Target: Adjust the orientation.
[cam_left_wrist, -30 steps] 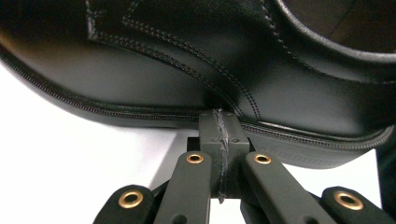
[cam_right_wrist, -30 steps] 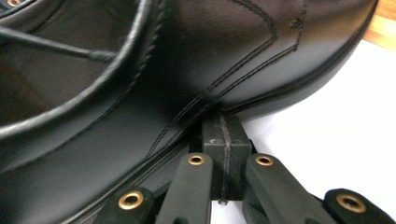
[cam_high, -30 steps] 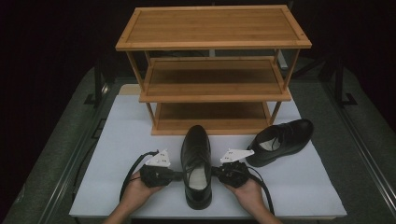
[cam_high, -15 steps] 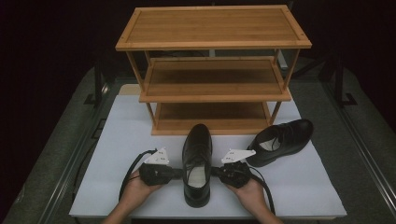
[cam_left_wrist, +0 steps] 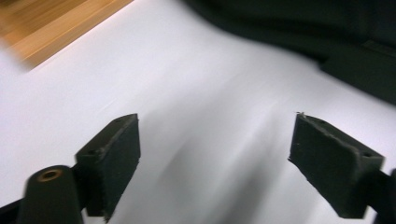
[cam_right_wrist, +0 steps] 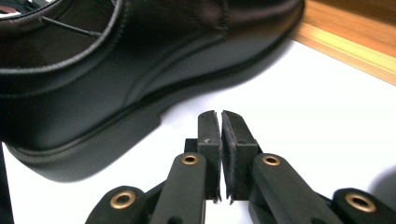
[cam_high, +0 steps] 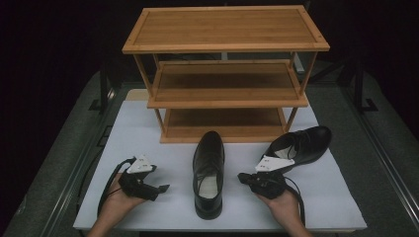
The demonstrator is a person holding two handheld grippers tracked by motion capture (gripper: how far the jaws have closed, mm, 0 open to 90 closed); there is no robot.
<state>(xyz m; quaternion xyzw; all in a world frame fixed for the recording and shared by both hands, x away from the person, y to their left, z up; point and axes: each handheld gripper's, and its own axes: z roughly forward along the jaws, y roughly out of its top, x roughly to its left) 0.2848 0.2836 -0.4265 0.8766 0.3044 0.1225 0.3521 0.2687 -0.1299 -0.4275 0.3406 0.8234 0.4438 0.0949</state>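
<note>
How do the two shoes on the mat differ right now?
The middle shoe points straight at the rack, heel toward the person; the right shoe lies angled, toe toward the mat's right edge. The middle shoe sits between the two grippers; the right shoe lies beyond the right gripper, partly behind its grey plate. Both are black leather dress shoes, upright on their soles.

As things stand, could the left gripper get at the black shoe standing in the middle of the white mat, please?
Probably yes. The left gripper lies just left of the middle shoe, jaws open and pointing towards it, with bare white mat between them and nothing in the way.
</note>
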